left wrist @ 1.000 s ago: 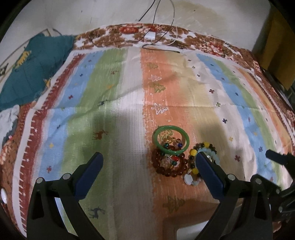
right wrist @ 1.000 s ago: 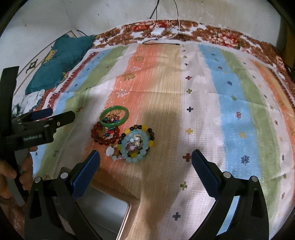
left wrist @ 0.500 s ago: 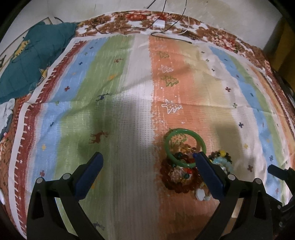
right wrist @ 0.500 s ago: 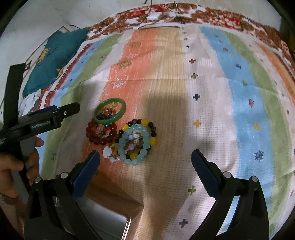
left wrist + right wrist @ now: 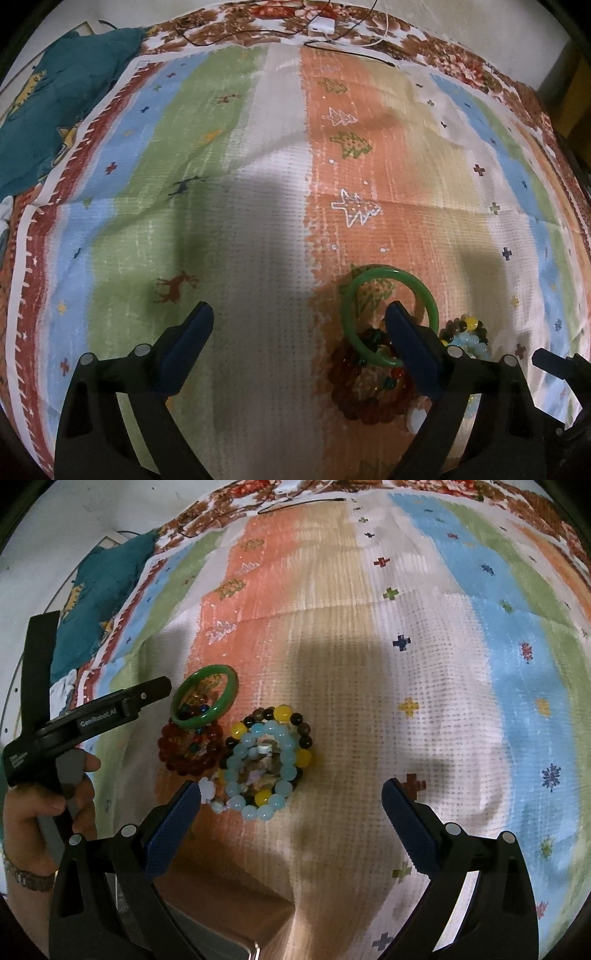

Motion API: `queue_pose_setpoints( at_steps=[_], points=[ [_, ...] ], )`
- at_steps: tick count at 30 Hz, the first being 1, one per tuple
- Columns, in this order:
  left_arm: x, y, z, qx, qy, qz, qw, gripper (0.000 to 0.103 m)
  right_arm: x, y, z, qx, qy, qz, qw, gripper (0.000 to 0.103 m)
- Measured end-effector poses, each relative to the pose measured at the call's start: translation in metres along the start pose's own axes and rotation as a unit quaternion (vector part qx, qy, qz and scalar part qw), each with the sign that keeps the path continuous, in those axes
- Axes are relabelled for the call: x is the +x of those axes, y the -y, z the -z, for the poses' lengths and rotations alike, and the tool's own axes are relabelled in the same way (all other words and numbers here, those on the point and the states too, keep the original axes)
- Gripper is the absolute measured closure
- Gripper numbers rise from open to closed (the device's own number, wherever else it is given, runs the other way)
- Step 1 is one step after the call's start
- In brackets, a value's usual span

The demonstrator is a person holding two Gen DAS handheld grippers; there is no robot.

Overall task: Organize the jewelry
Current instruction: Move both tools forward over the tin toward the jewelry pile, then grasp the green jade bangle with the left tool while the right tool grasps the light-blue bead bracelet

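Right wrist view: green bangle (image 5: 205, 696) overlapping red bead bracelet (image 5: 190, 751).

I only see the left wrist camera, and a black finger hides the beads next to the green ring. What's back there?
Observer: A pale blue bead bracelet lies on top of a bracelet of dark and yellow beads.
Operator: Is the other gripper holding any?
Observer: No. The right gripper has its fingers wide open and grips nothing.
Operator: Where will the bracelets go?
Observer: I can't say, but a shiny metal corner shows at the bottom edge of the right wrist view, on the near side of the bracelets.
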State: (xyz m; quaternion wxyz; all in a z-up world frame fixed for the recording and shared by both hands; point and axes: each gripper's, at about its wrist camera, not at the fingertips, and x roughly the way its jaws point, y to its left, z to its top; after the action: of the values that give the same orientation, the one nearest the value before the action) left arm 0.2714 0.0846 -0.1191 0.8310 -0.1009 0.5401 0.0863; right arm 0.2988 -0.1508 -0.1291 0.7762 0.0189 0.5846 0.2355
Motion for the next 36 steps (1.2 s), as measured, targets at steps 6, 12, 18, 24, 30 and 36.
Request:
queue_pose_setpoints(
  at_steps=[6, 12, 18, 24, 30, 36],
  points=[
    [0.011, 0.004, -0.005, 0.003, -0.013, 0.01, 0.9999, 0.024, 0.015, 0.005, -0.003, 0.014, -0.019, -0.01, 1.0, 0.012],
    [0.022, 0.007, -0.005, 0.009, -0.03, 0.017, 0.9994, 0.043, 0.026, 0.007, -0.003, 0.024, -0.034, -0.027, 0.999, 0.026],
    [0.027, 0.009, -0.007, 0.014, -0.032, 0.016, 0.9992, 0.062, 0.031, 0.008, -0.004, 0.029, -0.04, -0.037, 0.998, 0.045],
    [0.029, 0.012, -0.007, 0.018, -0.037, 0.028, 0.9988, 0.079, 0.034, 0.009, -0.003, 0.038, -0.052, -0.049, 0.997, 0.067],
    [0.03, 0.015, -0.005, 0.02, -0.042, 0.03, 0.9985, 0.095, 0.036, 0.01, -0.001, 0.042, -0.06, -0.05, 0.996, 0.088],
    [0.027, 0.014, -0.005, 0.016, -0.042, 0.032, 0.9985, 0.096, 0.031, 0.009, -0.001, 0.038, -0.053, -0.048, 0.997, 0.091]
  ],
)
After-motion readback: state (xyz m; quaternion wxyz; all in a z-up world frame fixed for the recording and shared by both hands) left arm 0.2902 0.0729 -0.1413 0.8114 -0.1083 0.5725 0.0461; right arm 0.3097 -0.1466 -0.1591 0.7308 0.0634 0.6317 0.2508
